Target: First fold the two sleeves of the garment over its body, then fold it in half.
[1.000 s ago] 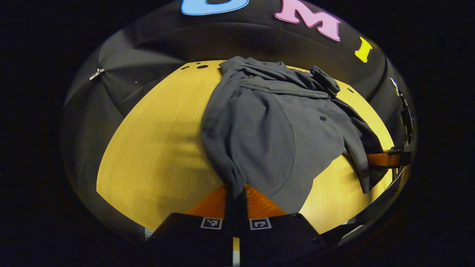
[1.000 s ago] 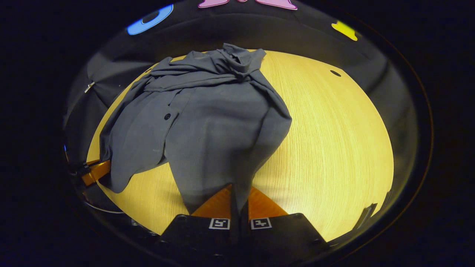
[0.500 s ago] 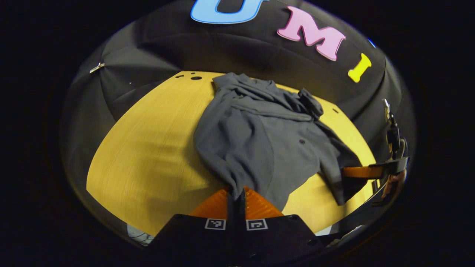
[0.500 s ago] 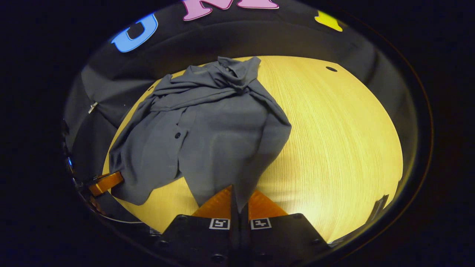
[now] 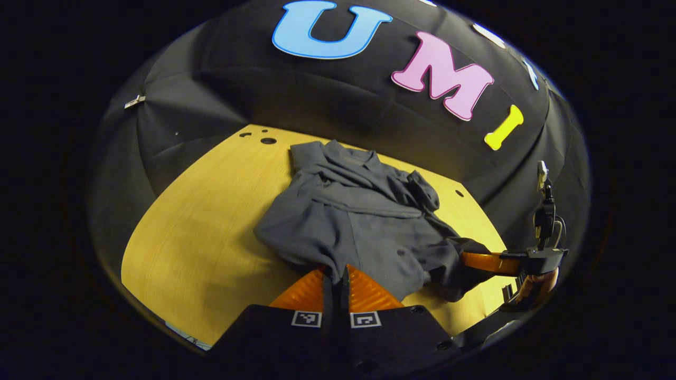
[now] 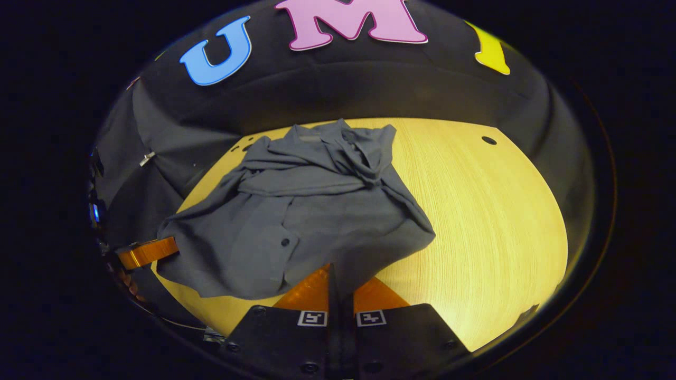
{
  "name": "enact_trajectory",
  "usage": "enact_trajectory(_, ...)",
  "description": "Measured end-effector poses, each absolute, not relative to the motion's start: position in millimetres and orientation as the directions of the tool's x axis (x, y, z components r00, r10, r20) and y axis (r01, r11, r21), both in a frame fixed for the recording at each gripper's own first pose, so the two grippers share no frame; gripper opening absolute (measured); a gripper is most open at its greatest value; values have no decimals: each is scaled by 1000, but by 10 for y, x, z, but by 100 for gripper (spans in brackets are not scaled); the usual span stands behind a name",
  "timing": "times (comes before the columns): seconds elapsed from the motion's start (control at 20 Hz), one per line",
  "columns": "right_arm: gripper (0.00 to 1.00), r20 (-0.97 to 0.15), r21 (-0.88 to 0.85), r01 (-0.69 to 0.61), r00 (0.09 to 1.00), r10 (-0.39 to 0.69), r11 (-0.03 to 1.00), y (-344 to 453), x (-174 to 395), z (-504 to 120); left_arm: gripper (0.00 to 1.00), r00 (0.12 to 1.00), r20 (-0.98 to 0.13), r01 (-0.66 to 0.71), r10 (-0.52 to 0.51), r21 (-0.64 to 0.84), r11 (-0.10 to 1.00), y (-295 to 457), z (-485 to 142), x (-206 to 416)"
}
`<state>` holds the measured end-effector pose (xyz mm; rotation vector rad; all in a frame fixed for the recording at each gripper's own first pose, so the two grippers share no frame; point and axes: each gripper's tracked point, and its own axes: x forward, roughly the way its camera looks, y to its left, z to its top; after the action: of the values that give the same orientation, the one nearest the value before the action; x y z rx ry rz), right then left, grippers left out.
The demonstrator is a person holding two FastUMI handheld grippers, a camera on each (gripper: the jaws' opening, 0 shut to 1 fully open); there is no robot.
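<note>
Black cloth walls close in a booth around a pale wooden table [image 5: 200, 221], where a grey button-front shirt [image 5: 364, 227] lies rumpled, its collar end bunched toward the far edge near the wall. In the left gripper view, the left gripper [image 5: 336, 275] has its two fingers pressed together on the shirt's near hem, the fabric pinched between them. Off to that view's right, the right gripper [image 5: 465, 261] grips another part of the same hem, with a hand [image 5: 536, 285] behind it. In the right gripper view, that gripper [image 6: 338, 274] is likewise clamped on the near edge of the shirt [image 6: 311, 211], the cloth rising from the table [image 6: 486, 227] into its closed fingers. The left gripper [image 6: 158, 250] appears at that view's left edge, meeting the shirt's corner. A small dark button [image 6: 285, 242] shows on the front panel.
</note>
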<state>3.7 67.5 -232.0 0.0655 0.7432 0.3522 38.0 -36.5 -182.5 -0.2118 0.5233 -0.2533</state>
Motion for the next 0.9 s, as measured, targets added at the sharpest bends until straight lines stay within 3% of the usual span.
enact_trajectory(0.9,5,-427,144,-410,796,430,901,1103,1278,-1522,5,923,-256,221,-286,-255,941,-408,-793,1461)
